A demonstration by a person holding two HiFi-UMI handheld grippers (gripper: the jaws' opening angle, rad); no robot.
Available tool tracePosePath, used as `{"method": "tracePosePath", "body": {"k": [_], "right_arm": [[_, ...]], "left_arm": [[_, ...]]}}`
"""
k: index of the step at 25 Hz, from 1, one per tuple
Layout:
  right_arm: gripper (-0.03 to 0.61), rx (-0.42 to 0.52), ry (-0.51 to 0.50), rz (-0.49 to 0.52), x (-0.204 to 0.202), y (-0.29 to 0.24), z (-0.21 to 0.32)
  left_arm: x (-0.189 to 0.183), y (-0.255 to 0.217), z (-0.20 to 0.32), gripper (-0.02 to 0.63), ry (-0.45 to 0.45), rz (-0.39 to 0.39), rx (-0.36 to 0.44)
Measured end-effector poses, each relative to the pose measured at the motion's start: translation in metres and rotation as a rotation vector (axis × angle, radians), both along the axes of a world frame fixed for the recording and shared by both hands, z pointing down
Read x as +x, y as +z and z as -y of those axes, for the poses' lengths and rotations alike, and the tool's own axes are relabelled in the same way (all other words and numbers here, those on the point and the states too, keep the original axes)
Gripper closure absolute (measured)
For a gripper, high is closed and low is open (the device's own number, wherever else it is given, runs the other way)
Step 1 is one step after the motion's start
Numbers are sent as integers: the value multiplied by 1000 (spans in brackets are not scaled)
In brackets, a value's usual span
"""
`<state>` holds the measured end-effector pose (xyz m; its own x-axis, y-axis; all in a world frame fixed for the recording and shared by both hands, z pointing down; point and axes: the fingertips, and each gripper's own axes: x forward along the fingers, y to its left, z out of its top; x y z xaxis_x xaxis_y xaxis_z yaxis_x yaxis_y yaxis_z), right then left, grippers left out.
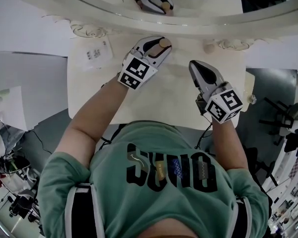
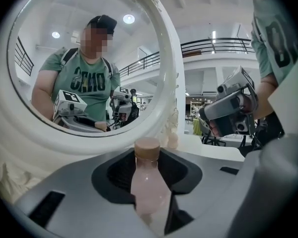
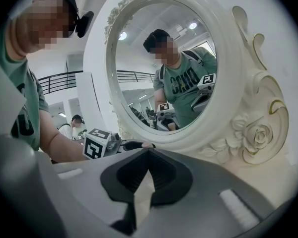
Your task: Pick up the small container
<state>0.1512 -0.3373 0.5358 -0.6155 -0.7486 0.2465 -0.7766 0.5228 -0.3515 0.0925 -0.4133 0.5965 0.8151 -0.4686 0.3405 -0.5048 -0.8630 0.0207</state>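
The small container (image 1: 165, 43) is a pale pink bottle with a tan cap, standing on the white table (image 1: 164, 100) close to the mirror's base. My left gripper (image 1: 160, 47) has its jaws on either side of it. In the left gripper view the bottle (image 2: 148, 182) stands upright, wedged between the dark pads (image 2: 116, 175), so the gripper is shut on it. My right gripper (image 1: 196, 67) rests to the right on the table, apart from the bottle. Its jaws (image 3: 148, 155) meet at the tips with nothing between them.
A large oval mirror in an ornate white frame (image 1: 154, 19) stands along the table's far edge. A clear packet with a label (image 1: 95, 53) lies at the far left. A small pale object (image 1: 208, 47) sits by the mirror base. Equipment stands on the floor at right (image 1: 293, 133).
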Motion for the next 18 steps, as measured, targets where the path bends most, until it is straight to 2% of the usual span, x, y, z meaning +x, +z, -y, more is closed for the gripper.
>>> {"method": "tracePosePath", "body": {"k": [18], "right_arm": [[569, 71, 3, -10, -5, -42, 1]], "left_arm": [[-11, -61, -20, 472, 14, -1, -10]]}}
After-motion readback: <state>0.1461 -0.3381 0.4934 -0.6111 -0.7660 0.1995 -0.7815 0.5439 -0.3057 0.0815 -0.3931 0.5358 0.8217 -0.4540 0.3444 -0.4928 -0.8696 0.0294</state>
